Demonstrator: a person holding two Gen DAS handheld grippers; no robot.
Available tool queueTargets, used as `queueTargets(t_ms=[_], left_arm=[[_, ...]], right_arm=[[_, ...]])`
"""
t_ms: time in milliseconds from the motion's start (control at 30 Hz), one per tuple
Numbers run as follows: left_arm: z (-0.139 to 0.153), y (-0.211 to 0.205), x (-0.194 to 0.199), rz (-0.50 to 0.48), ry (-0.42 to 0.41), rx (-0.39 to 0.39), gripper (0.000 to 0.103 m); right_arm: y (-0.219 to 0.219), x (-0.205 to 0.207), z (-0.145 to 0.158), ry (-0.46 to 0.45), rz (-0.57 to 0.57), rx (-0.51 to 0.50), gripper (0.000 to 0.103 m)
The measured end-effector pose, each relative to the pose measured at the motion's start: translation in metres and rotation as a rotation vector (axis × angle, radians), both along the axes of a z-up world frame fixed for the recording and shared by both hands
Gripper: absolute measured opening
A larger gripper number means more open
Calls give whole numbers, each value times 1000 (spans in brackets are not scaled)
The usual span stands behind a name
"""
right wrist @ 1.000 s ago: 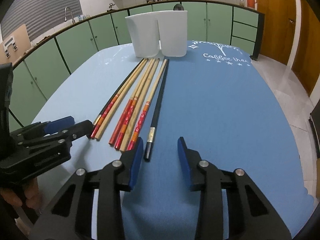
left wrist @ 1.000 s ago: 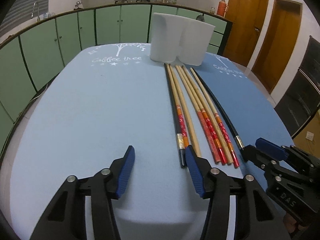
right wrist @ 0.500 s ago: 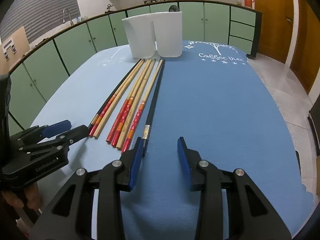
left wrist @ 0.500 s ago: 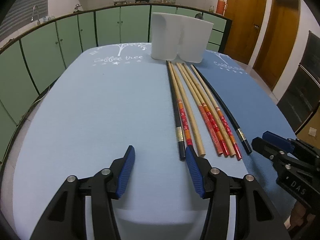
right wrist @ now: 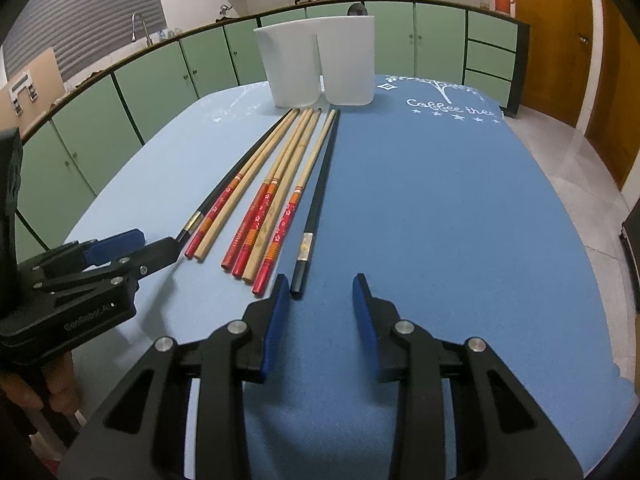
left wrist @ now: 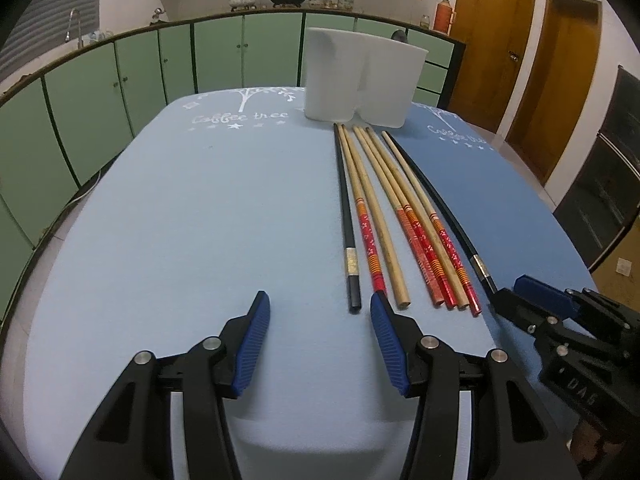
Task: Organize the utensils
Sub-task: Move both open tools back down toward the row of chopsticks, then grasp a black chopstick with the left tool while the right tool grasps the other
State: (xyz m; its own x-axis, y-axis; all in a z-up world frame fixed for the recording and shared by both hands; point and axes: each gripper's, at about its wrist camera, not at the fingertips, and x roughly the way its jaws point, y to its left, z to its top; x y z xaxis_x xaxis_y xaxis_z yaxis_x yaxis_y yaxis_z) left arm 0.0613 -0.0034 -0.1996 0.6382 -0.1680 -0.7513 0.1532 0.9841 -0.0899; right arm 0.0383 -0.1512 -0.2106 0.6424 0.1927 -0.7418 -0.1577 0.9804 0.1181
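Left claw (left wrist: 318, 310) is hovering low over the table (left wrist: 180, 220) w/ jaws spread, gripping nothing; right claw (right wrist: 320, 292) is doing likewise, jaws apart & empty. Chopsticks (left wrist: 384, 220) are lying side by side on the table btwn the two claws, far tips pointing at the white holder (left wrist: 360, 76) standing at the far edge.

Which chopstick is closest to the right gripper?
The black chopstick with the silver band, at the row's right edge, ends just ahead of the right gripper.
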Motion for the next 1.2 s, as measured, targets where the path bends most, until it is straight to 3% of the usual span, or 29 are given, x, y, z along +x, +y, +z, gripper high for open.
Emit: queueTargets(t_ms=[600, 767, 833, 1000, 1200], left_arm=[[-3, -6, 0, 35, -29, 25, 51], [-4, -7, 2, 36, -30, 27, 51], [-4, -9, 2, 33, -30, 30, 46], [-4, -15, 4, 24, -38, 28, 35], [-4, -21, 8, 16, -38, 18, 6]], right_arm=[[13, -1, -5, -39, -5, -37, 23], [15, 3, -6, -50, -6, -48, 13], [17, 2, -6, -53, -1, -53, 8], [15, 3, -5, -48, -3, -36, 7], [6, 3, -2, -44, -26, -29, 6]])
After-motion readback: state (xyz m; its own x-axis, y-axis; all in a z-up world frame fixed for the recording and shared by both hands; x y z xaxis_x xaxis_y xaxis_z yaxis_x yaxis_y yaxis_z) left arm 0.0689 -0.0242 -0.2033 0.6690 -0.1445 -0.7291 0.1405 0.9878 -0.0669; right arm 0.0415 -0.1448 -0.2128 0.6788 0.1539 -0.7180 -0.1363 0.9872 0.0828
